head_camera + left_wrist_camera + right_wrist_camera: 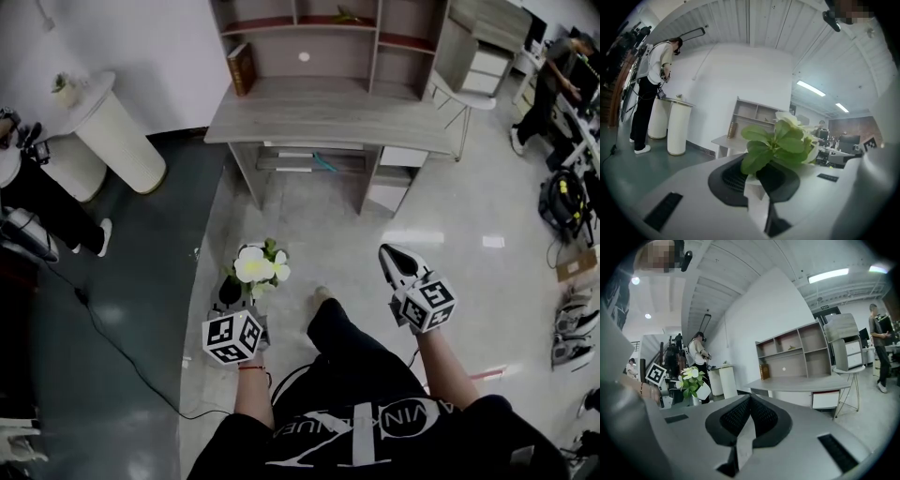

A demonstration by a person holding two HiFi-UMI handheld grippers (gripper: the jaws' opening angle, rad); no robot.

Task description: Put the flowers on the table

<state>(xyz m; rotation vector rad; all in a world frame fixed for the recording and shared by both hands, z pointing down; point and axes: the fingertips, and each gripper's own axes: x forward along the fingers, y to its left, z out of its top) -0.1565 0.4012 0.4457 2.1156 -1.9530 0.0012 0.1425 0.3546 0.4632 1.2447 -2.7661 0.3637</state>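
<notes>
A small white pot of flowers (pixel 255 267) with white blooms and green leaves is held in front of me over the floor, with my left gripper (pixel 247 296) shut on it. In the left gripper view the leaves (pixel 780 140) rise just above the jaws, and the white pot (pixel 752 184) sits pinched between the pads. My right gripper (pixel 394 258) is shut with nothing in it, level with the flowers and to their right. The grey desk (pixel 328 117) stands ahead, its top bare apart from a book (pixel 240 67) at its left end.
A shelf unit (pixel 328 37) sits on the back of the desk. A white chair (pixel 464 98) stands to its right. White cylindrical stands (pixel 117 131) are at the left beside a person (pixel 37 202). A cable (pixel 112 337) runs over the dark floor. Another person (pixel 548 84) is at the far right.
</notes>
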